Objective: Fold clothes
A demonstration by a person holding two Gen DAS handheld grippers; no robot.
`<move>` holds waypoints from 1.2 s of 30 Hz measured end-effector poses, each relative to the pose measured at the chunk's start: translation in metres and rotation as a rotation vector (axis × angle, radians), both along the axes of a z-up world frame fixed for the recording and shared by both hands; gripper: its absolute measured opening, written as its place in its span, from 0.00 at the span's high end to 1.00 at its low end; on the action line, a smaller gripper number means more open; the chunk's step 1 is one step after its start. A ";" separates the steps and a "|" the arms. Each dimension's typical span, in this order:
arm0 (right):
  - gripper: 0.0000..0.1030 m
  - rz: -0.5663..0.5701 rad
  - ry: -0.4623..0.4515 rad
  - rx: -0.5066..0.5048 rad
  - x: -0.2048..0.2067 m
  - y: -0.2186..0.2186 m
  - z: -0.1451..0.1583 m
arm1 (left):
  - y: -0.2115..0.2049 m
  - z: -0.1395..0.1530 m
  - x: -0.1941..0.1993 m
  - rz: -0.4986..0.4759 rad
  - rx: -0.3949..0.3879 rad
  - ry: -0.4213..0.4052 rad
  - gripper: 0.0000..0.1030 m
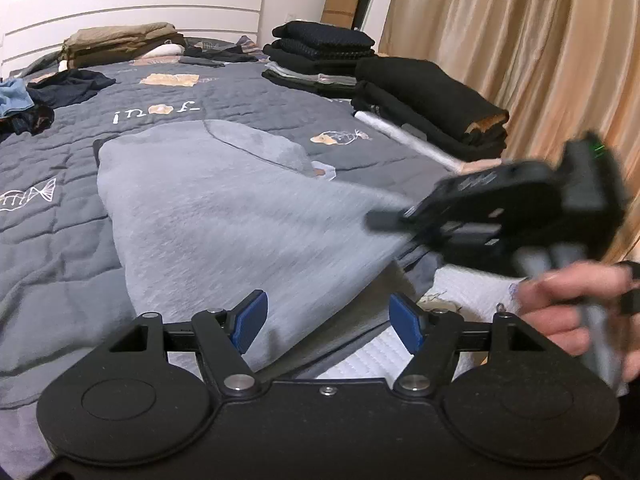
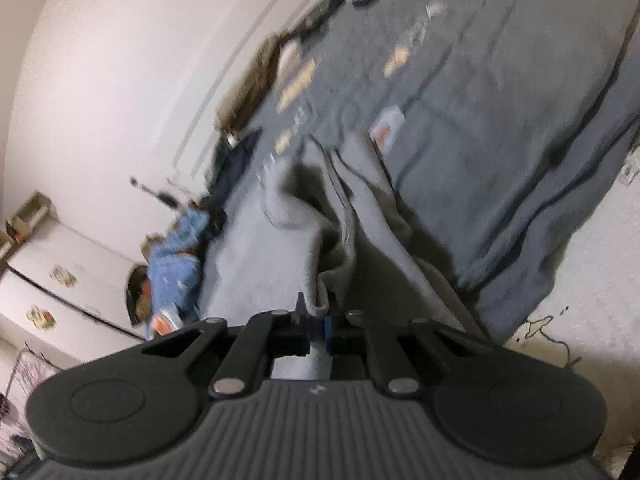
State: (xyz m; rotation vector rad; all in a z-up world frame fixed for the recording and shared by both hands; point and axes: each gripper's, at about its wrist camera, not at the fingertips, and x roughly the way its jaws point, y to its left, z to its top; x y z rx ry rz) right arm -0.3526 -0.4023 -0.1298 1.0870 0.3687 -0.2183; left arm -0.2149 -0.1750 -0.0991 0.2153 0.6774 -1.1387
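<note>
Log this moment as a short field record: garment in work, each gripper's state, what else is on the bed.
setting: bed with grey quilt
garment in work: light grey garment, spread on the quilt, right edge lifted
left gripper: open, above the garment's near edge, holding nothing
right gripper: shut on a fold of the garment
folded stacks: black pile, dark pile, tan pile
unfolded: blue jeans, dark item
image quality: right wrist view motion-blurred

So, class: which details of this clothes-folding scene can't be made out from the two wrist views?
- Right gripper, left wrist view: motion-blurred; fingertips indistinct.
- Grey garment: near edge hidden behind the left gripper; its type is unclear.
- Right wrist view: blurred throughout; quilt patterns unreadable.
- Dark folded stack: individual items indistinguishable.
</note>
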 end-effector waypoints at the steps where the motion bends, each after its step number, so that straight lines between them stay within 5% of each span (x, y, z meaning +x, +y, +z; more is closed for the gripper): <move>1: 0.95 -0.010 -0.021 0.003 -0.006 0.000 0.005 | -0.001 -0.001 -0.001 -0.003 0.009 -0.012 0.35; 5: 0.95 -0.031 -0.049 -0.006 -0.023 -0.001 0.016 | -0.005 -0.004 -0.008 -0.022 0.049 -0.087 0.36; 12: 0.95 -0.045 0.110 0.015 -0.018 -0.007 -0.014 | -0.017 -0.019 -0.021 -0.020 0.190 -0.307 0.36; 17: 0.95 -0.089 0.027 -0.020 -0.028 -0.006 0.003 | -0.020 -0.032 -0.026 -0.038 0.289 -0.443 0.36; 20: 0.95 -0.091 0.057 0.000 -0.029 -0.008 -0.002 | -0.019 -0.036 -0.027 -0.055 0.323 -0.493 0.36; 22: 0.95 -0.095 0.083 0.028 -0.029 -0.011 -0.009 | -0.019 -0.039 -0.027 -0.067 0.347 -0.526 0.44; 23: 0.95 -0.092 0.093 0.025 -0.029 -0.012 -0.011 | -0.018 -0.041 -0.027 -0.072 0.358 -0.543 0.63; 25: 0.95 -0.078 0.126 0.003 -0.025 -0.011 -0.014 | -0.017 -0.041 -0.021 -0.072 0.378 -0.503 0.79; 28: 0.95 -0.053 0.197 -0.001 -0.018 -0.010 -0.026 | -0.014 -0.041 -0.017 -0.077 0.395 -0.467 0.83; 33: 0.91 -0.022 0.271 -0.027 -0.013 -0.007 -0.025 | -0.008 -0.040 -0.011 -0.092 0.423 -0.410 0.75; 36: 0.80 -0.016 0.301 -0.050 -0.014 -0.007 -0.016 | -0.002 -0.024 -0.004 -0.077 0.336 -0.298 0.70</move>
